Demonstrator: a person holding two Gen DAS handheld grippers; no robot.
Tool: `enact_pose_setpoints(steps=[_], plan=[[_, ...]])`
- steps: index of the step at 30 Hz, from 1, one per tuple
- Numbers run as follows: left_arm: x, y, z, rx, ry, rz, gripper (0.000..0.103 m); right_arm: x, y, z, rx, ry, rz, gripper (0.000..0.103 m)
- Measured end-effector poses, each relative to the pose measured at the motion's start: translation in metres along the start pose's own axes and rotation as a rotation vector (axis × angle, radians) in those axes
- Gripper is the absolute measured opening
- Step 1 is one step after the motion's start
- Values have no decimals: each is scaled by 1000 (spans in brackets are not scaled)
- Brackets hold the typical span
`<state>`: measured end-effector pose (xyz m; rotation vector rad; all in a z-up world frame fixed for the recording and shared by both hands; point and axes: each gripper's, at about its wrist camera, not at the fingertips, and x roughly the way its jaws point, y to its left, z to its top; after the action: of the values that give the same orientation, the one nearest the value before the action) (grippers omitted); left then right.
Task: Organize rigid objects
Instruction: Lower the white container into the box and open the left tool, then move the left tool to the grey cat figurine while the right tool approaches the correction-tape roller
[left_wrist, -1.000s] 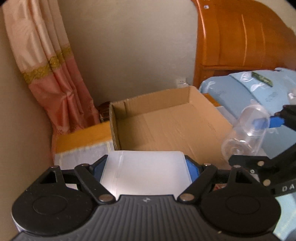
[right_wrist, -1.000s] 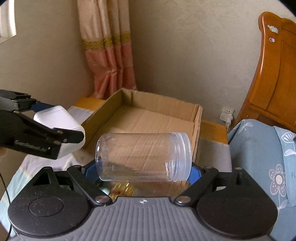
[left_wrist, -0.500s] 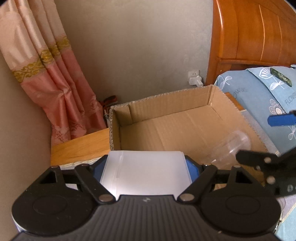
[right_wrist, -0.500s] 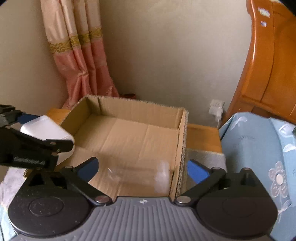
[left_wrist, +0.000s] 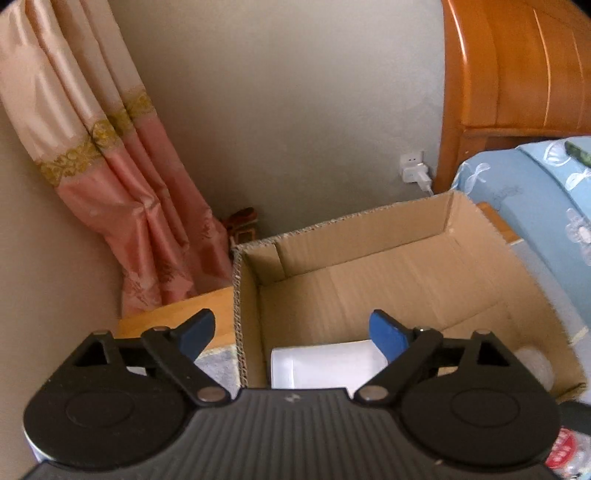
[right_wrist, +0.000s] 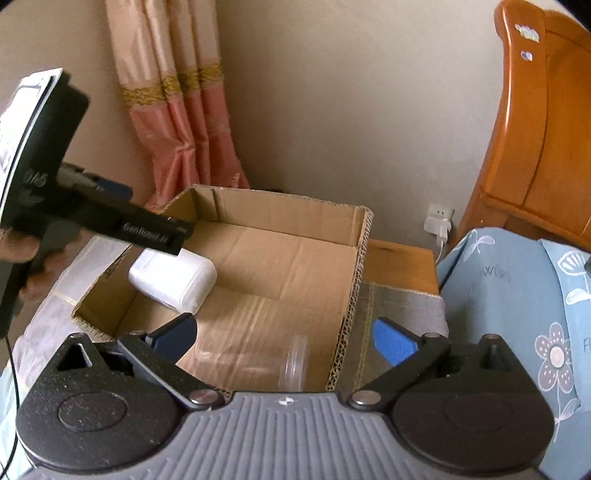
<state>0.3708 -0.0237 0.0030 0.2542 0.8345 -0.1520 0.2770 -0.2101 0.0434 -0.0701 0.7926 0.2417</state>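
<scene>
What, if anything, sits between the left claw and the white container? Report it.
Nothing visible. The left claw is open right above the white container, which lies inside the cardboard box. The clear plastic jar lies apart, nearer the right claw.

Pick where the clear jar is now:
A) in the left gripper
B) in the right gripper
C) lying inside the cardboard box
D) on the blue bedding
C: the jar lies on its side on the box floor, with the right gripper open and holding nothing.
</scene>
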Motion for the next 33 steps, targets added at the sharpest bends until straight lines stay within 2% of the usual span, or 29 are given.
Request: enact_pose_setpoints(steps=[11, 17, 22, 27, 31, 33], plan=[[-45, 1, -22, -9, -42, -45, 94, -36, 3, -34, -15, -51, 60, 103], [-80, -1, -56, 27, -96, -12, 95, -54, 0, -67, -9, -65, 109, 103], [-103, 6, -94, -30, -122, -28, 95, -57, -8, -101, 20, -32, 133, 103], [-114, 12, -133, -65, -121, -16, 97, -42, -10, -140, 2, 38, 180, 103], [-111, 13, -159, -90, -74, -4, 98, -29, -4, -162, -64, 60, 158, 103], [-109, 11, -171, -90, -60, -13, 98, -22, -7, -167, -48, 65, 156, 103]])
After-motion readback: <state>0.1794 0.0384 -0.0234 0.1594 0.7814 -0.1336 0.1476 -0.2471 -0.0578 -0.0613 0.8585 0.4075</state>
